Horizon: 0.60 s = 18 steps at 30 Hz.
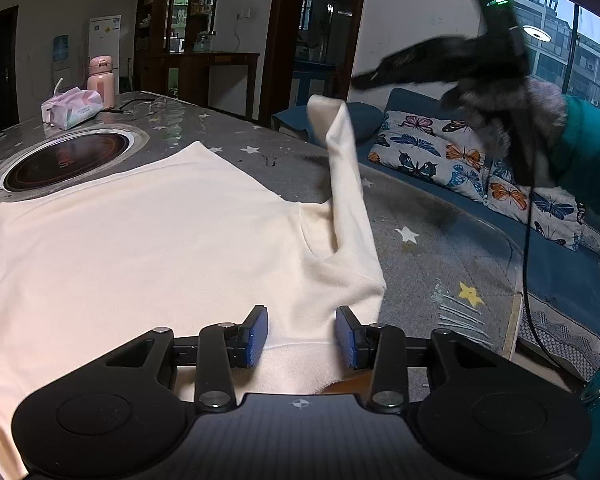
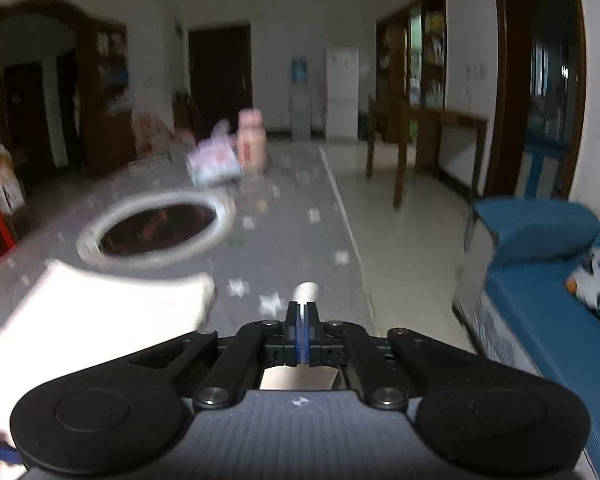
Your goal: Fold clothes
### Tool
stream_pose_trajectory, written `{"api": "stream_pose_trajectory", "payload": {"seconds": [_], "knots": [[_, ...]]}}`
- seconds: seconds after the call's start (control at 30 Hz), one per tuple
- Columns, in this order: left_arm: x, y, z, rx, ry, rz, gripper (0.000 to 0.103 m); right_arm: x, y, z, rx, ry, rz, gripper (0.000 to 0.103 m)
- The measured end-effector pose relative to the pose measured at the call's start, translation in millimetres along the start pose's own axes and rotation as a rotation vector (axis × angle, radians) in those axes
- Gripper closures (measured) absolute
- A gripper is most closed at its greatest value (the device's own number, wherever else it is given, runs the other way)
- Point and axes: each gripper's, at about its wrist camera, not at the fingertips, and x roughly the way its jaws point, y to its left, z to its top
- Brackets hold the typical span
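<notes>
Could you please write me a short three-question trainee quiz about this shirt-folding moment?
1. True or false: the right hand-held gripper is shut on the sleeve.
2. The cream shirt lies on: A a sofa, B the star-patterned table, C the floor?
3. Fill in: the left hand-held gripper has its jaws ____, with shirt fabric between them.

Key: 1 true; 2 B; 3 open.
</notes>
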Motion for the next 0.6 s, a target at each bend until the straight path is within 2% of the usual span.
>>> {"api": "stream_pose_trajectory", "payload": {"seconds": [0.1, 0.23, 0.3, 0.4, 0.43, 0.47, 0.5, 0.53, 0.6], "knots": [[0, 1, 0, 0.002, -0.003, -0.004, 0.061, -24, -14, -2, 0.014, -0.039, -0.042, 0.103], [-1, -2, -1, 0.014, -0.006, -0.005, 0.059, -21, -37, -24, 0.033, 0.069, -0.135, 0.101], [-1, -3, -2, 0.015, -0.005, -0.003, 0.058, -16, -38, -30, 0.050, 0.096, -0.117, 0.098], [-1, -3, -1, 0.008, -0.002, -0.001, 0.058, 0, -24, -30, 0.050, 0.119, -0.038, 0.096], [-1, -3, -1, 0.008, -0.001, 0.001, 0.058, 5, -20, -29, 0.050, 0.126, -0.012, 0.090], [-1, -3, -1, 0.007, -0.001, 0.003, 0.058, 12, -14, -29, 0.045, 0.133, 0.008, 0.078], [-1, -3, -1, 0.006, -0.001, 0.005, 0.058, 20, -6, -28, 0.033, 0.141, 0.017, 0.073], [-1, -3, -1, 0.005, -0.001, 0.005, 0.058, 29, 1, -28, 0.021, 0.148, 0.026, 0.069], [-1, -3, -1, 0.004, 0.000, 0.004, 0.058, 46, 16, -26, -0.003, 0.163, 0.045, 0.069]]}}
